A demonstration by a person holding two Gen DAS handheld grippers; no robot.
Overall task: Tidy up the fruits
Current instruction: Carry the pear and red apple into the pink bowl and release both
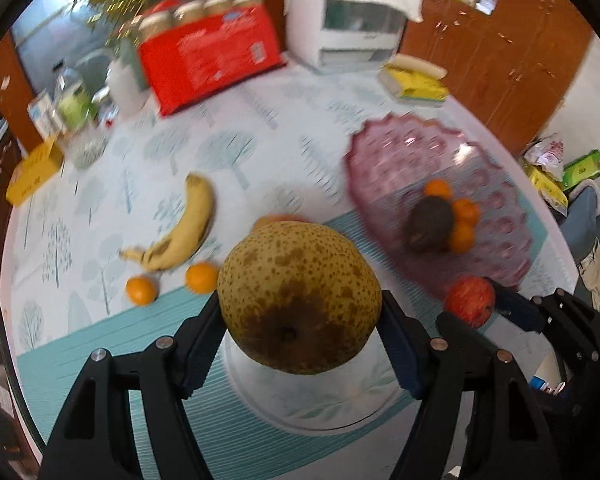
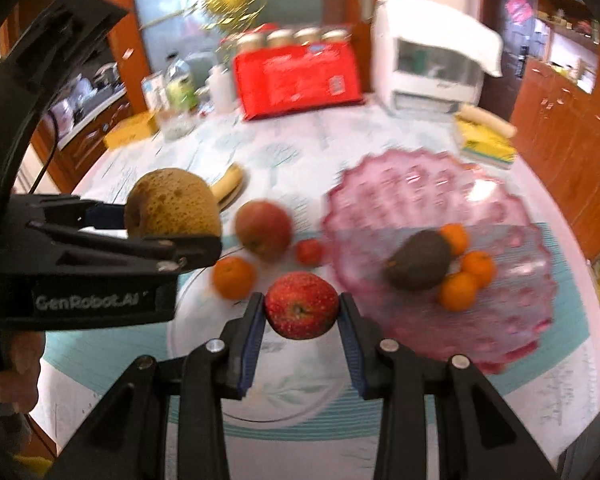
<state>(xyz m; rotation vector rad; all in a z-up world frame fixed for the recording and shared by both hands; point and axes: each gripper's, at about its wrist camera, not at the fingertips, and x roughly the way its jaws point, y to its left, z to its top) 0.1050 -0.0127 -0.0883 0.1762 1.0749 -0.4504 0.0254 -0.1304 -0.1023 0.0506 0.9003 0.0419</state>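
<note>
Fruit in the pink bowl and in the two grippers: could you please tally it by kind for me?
Oranges: 3, in the bowl
Avocado: 1, in the bowl
Pear: 1, in the left gripper
Apple: 1, in the right gripper
Total: 6

— How many small orange tangerines?
— Five: three in the one scalloped pink glass bowl at three o'clock, two at eight.
— The rest?
— Two round red apples, one speckled brown pear, one spotted yellow banana, one dark avocado, one small red fruit.
</note>
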